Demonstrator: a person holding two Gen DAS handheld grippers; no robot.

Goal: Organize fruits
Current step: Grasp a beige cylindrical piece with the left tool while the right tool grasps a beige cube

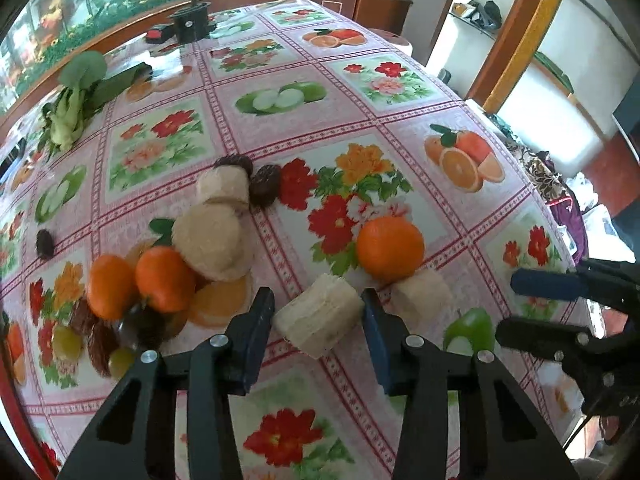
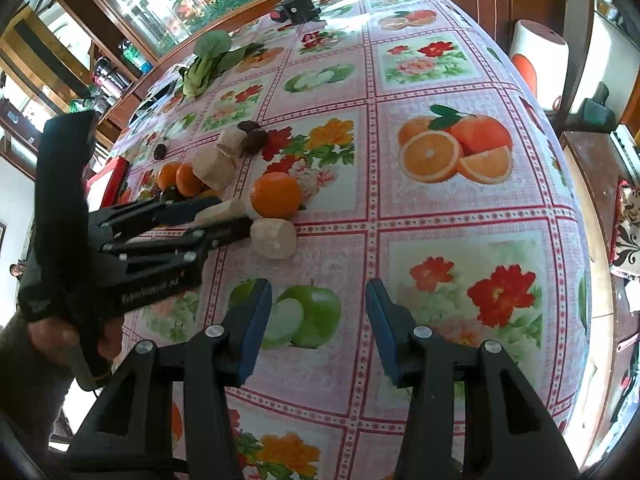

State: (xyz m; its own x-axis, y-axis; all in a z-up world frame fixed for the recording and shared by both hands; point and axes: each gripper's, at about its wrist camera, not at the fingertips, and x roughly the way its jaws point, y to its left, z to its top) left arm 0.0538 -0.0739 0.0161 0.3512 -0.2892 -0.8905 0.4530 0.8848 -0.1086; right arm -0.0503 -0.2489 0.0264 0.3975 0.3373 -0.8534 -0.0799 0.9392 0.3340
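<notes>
Far to the left of the left gripper [image 1: 318,322] and well ahead of it, a green leafy vegetable [image 1: 74,98] lies near the table's far edge. Closer on the left, two small oranges [image 1: 138,282] sit side by side, with a wide pale beige cut chunk [image 1: 210,242] just behind them and some dark red and pale green small fruits [image 1: 94,342] in front; these are blurred. Ahead of that chunk stands another pale cylinder piece [image 1: 224,188], with dark brown round fruits [image 1: 264,190] touching it. No container is visible.

The left gripper is clamped on a pale cut cylinder piece [image 1: 318,320], its blue pads [image 1: 256,332] pressing both sides. Just ahead on the right, a single orange [image 1: 390,246] rests on the flowered plastic tablecloth [image 1: 320,120], and a further pale piece [image 1: 420,292] lies beside it.

The right gripper [image 2: 318,330] hovers over a printed green apple, its jaws apart and holding nothing.
</notes>
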